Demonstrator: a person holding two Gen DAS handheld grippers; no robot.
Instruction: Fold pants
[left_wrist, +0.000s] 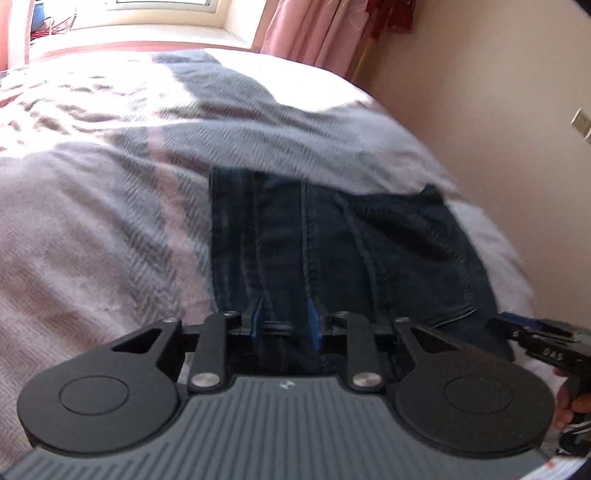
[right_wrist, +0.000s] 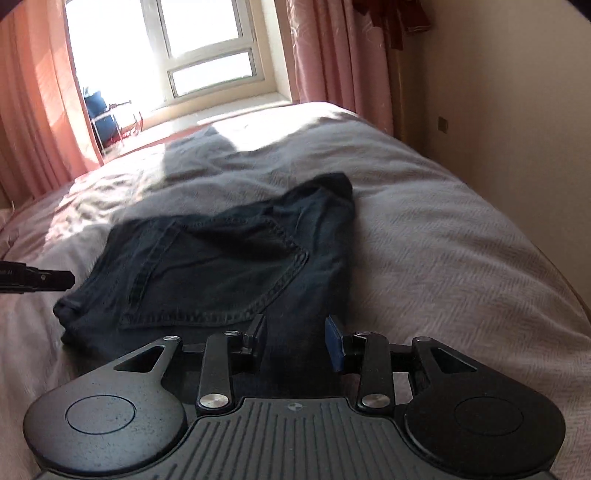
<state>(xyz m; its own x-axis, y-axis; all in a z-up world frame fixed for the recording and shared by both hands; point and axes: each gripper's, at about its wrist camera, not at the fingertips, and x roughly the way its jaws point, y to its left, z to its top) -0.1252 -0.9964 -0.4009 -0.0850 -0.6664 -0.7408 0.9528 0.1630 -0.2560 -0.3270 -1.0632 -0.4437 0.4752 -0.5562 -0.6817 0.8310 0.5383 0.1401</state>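
Note:
Dark blue jeans (left_wrist: 351, 251) lie folded into a short stack on the bed, back pocket (right_wrist: 221, 266) facing up. My left gripper (left_wrist: 283, 325) hovers over the stack's near edge, jaws a little apart, with denim showing under the gap and nothing pinched. My right gripper (right_wrist: 297, 339) stands open over the near right part of the jeans, its blue pad (right_wrist: 334, 343) clear of the cloth. Each gripper shows in the other's view: the right gripper (left_wrist: 535, 336) at the right edge, the left gripper (right_wrist: 40, 280) at the left edge.
The bed has a pale pink-grey textured blanket (right_wrist: 461, 258), partly sunlit at the far end. Behind it are a bright window (right_wrist: 192, 48) and pink curtains (right_wrist: 332, 48). A cream wall (left_wrist: 498, 92) runs close along the bed's right side. A hand (left_wrist: 576, 406) grips the right tool.

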